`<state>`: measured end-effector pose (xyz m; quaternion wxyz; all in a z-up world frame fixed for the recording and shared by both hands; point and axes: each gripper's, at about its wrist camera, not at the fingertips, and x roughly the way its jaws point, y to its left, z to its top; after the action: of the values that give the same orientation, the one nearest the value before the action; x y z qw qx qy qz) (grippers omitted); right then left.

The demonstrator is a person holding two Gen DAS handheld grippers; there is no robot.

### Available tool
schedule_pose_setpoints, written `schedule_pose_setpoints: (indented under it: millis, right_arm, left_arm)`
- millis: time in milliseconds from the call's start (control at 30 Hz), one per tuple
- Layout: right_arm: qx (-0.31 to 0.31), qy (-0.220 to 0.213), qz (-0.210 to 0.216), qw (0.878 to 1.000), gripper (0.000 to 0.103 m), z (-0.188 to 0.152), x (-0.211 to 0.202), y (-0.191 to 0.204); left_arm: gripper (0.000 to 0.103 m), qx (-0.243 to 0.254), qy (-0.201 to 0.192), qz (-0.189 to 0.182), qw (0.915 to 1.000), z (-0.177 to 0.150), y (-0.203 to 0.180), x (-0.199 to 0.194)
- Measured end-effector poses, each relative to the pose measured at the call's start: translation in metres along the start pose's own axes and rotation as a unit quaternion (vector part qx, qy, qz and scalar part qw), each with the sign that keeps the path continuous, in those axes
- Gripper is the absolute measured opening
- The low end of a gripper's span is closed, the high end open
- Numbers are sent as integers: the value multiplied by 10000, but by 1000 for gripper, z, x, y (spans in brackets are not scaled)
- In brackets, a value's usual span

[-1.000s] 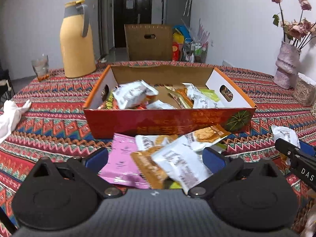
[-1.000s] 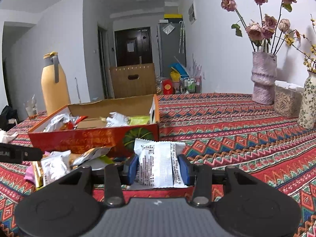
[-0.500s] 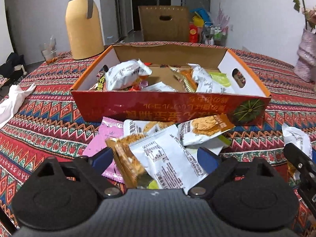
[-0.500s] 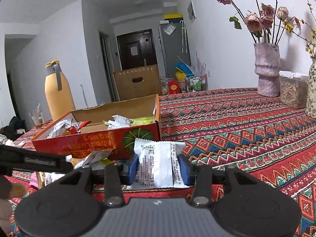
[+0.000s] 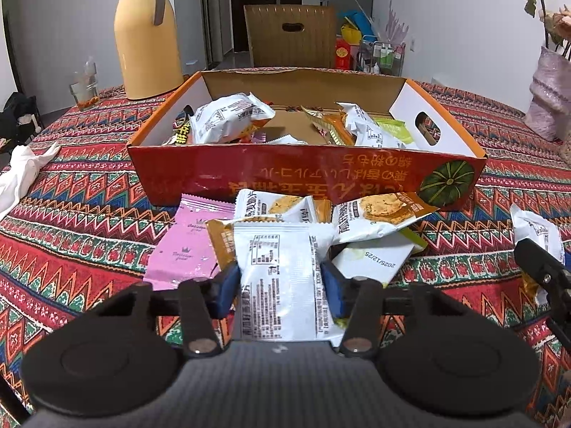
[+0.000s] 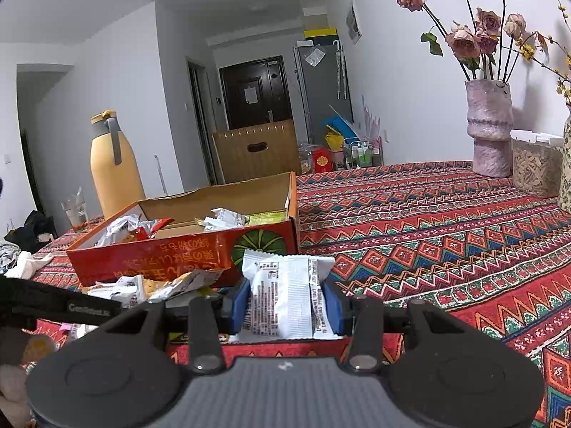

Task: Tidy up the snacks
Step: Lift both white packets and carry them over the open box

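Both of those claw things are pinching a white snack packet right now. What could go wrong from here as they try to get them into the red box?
The left gripper pinches its white packet while that packet still lies on the pile; lifting may drag the brown packet along. The red box has a tall front wall, so a low carry could snag either packet on its edge. The right gripper squeezes its own packet at the sides; the crinkly wrapper might slip out.

Left wrist view looking forward, low over the desk, facing the box close ahead, right wrist view seeing the same box ahead-left, both sharing it
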<state>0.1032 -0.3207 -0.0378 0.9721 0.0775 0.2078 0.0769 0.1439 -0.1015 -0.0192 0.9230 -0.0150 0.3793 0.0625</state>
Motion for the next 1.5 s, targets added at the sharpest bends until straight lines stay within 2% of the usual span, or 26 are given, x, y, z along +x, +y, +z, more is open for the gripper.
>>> schedule_pose_setpoints:
  millis: [533, 900, 1500]
  right_arm:
    - [-216, -93, -100, 9997, 43, 4, -9, 15]
    - [-510, -180, 81, 9985, 43, 18, -9, 49]
    - [-800, -350, 161, 9961, 43, 56, 21, 94]
  left_arm:
    - [44, -12, -238, -301, 9993, 1, 18, -18]
    - [44, 100, -700, -607, 9956, 10, 25, -42]
    - [44, 18, -1120, -820, 9903, 61, 38, -38]
